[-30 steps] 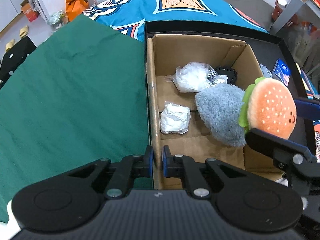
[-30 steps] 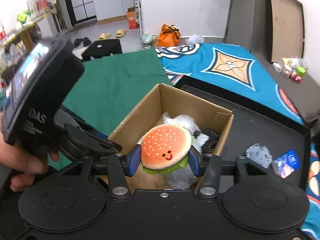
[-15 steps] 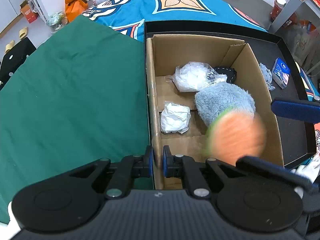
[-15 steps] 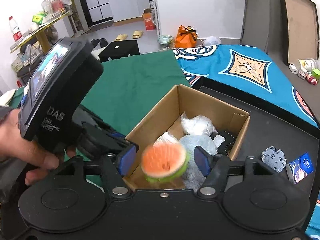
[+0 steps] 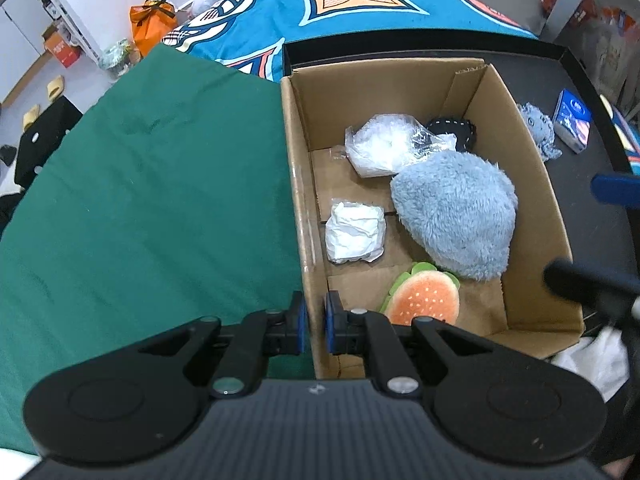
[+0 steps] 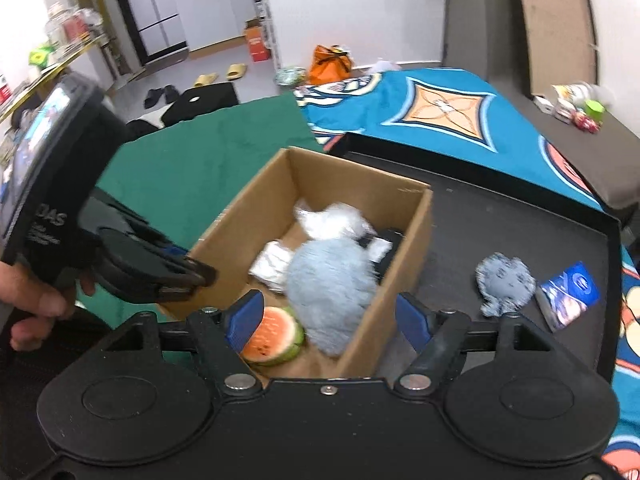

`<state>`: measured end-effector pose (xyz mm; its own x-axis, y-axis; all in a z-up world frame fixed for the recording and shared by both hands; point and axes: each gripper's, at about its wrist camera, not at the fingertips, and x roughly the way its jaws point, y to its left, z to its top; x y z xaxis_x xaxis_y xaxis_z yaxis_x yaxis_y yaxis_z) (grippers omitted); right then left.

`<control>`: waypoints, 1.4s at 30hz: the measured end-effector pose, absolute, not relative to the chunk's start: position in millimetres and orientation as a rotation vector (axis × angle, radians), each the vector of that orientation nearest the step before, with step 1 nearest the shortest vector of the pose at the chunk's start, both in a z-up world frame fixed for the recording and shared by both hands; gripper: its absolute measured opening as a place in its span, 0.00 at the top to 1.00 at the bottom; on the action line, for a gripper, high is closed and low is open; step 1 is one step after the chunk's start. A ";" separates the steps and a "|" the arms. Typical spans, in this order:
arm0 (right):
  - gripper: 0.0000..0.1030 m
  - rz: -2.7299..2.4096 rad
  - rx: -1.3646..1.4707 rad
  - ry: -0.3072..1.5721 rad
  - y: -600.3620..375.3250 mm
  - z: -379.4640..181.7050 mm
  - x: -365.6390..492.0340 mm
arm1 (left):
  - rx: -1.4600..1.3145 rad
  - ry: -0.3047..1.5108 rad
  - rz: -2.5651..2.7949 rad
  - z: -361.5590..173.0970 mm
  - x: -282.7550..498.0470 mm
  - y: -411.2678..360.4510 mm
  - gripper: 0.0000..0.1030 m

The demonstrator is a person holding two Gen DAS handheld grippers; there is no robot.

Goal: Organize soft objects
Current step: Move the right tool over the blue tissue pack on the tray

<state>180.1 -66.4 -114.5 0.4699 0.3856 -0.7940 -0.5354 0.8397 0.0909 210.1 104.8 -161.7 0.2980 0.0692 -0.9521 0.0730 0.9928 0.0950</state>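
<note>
A cardboard box (image 5: 298,200) stands open in a shallow black tray (image 5: 576,64), beside a green cloth (image 5: 152,200) that covers the surface to its left. Beyond both lies a blue patterned blanket (image 5: 360,4). Farther off, the pale floor holds an orange bag (image 5: 152,24), yellow slippers (image 6: 236,70) and a low black stool (image 6: 200,100); white cabinets (image 6: 224,8) line the far wall.

The left claw (image 5: 314,322) is pinched shut on the near left wall of the box, one blue pad on each side of the cardboard. The right claw (image 6: 328,316) stands wide with nothing between its pads; its jaws have just been opening, and the burger toy (image 5: 424,300) lies loose on the box floor at the near end. It touches a fluffy blue plush (image 5: 452,212) just beyond it. A folded white packet (image 5: 354,232) sits left of the plush, and a clear bag of white stuffing (image 5: 384,148) lies toward the far end.

A dark round thing (image 5: 452,130) in the far right corner is mostly hidden behind the bag and plush, so I cannot tell what it is. On the tray right of the box are a small blue knitted toy (image 6: 504,284) and a blue packet (image 6: 568,292). The right wrist view is blurred, and the burger toy's face is hidden there. A hand (image 6: 32,304) gripping the left handle is cut off at the edge.
</note>
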 end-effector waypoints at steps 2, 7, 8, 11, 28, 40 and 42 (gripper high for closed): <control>0.30 0.548 -0.167 0.924 -75.3 -116.1 182.5 | 0.154 1.271 0.004 -161.6 209.9 101.2 0.90; 0.30 0.498 -0.144 0.910 -94.0 -119.0 190.6 | 0.207 1.277 0.022 -162.2 211.3 93.7 0.88; 0.30 0.488 -0.137 0.906 -98.2 -119.8 192.4 | 0.222 1.279 0.027 -162.6 211.7 91.5 0.88; 0.30 0.466 -0.114 0.904 -110.2 -122.4 197.0 | 0.266 1.284 0.040 -163.1 213.1 84.0 0.88; 0.25 0.371 -0.001 0.889 -177.1 -142.8 228.6 | 0.480 1.248 0.139 -160.6 218.4 48.4 0.38; 0.16 0.324 0.068 0.875 -218.5 -165.0 255.5 | 0.553 1.237 0.194 -161.1 227.1 31.4 0.21; 0.14 0.316 0.078 0.870 -224.7 -168.9 259.6 | 0.557 1.243 0.208 -162.0 229.8 30.7 0.19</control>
